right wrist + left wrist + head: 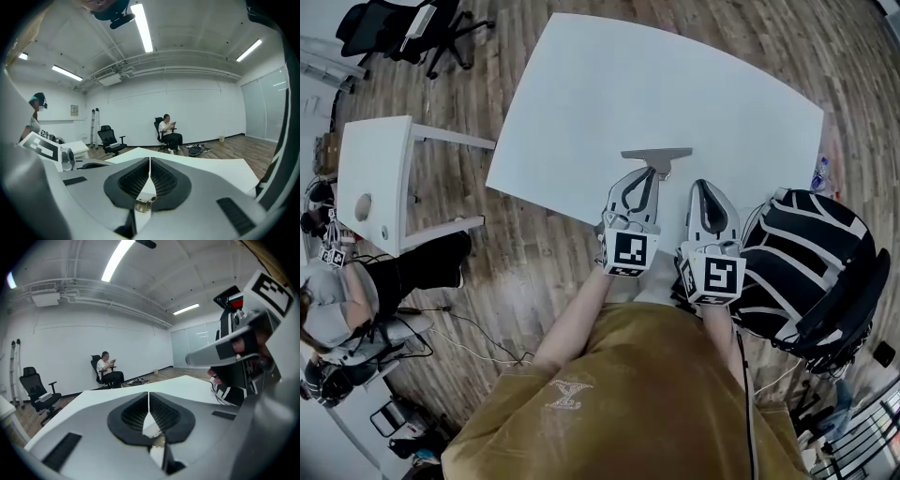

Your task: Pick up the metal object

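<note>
A flat grey metal object [656, 155], T-shaped with a wide bar and a short stem, lies on the white table [656, 84] near its front edge. My left gripper [641, 174] is shut with nothing in it, and its tip is just left of the stem. My right gripper [701, 186] is also shut and empty, a little right of the stem and nearer the table's edge. In the left gripper view the pads [140, 411] meet along one line, as do the pads [143, 178] in the right gripper view. Neither gripper view shows the metal object.
A black and white striped bag [811, 272] sits close on my right. A small white side table [380, 178] stands at the left and an office chair [403, 28] at the far left. A bottle [820, 173] stands beyond the table's right edge. Across the room a person sits in a chair [168, 129].
</note>
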Action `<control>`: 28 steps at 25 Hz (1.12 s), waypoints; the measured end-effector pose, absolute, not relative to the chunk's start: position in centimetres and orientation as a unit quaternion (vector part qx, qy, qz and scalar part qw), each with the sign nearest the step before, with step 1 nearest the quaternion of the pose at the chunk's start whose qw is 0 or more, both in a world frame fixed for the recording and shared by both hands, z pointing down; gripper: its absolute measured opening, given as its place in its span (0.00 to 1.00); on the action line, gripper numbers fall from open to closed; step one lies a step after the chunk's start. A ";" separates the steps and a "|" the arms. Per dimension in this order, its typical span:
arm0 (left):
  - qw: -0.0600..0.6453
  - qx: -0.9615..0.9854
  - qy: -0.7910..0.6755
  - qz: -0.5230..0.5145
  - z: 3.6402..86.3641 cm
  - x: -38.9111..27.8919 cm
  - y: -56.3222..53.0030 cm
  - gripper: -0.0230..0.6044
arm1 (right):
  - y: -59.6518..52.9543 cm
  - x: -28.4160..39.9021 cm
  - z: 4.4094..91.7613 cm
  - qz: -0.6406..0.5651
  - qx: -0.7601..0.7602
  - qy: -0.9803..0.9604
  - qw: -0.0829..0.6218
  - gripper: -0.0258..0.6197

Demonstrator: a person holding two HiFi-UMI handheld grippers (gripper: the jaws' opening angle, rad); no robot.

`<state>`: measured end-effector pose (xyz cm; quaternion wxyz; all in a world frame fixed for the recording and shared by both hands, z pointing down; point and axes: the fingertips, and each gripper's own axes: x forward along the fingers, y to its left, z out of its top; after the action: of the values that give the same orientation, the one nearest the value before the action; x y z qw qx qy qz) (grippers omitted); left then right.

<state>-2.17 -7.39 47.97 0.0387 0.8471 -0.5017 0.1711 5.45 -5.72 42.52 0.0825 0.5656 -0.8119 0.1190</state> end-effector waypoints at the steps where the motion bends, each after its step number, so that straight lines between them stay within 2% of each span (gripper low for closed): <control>1: 0.032 0.847 -0.498 0.184 48.5 -2.1 -7.5 0.03 | -5.8 5.4 42.7 0.122 0.565 -0.812 0.083 0.05; 7: -0.028 0.850 -0.449 0.275 52.1 -0.9 -8.2 0.04 | -5.7 5.8 43.9 0.140 0.570 -0.804 0.091 0.05; 15: -0.121 0.848 -0.341 0.388 57.0 0.5 -7.7 0.20 | -6.0 5.9 44.5 0.150 0.571 -0.802 0.092 0.05; 19: -0.139 0.843 -0.306 0.421 58.8 0.8 -7.6 0.25 | -6.0 6.0 44.9 0.154 0.572 -0.800 0.095 0.05; 28: -0.151 0.831 -0.294 0.448 61.1 1.1 -8.3 0.25 | -6.1 6.6 45.6 0.159 0.576 -0.796 0.097 0.05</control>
<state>1.14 -8.33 61.08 -0.1506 0.8309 -0.2940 0.4477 6.60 -6.06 45.60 0.0975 0.5761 -0.7958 0.1589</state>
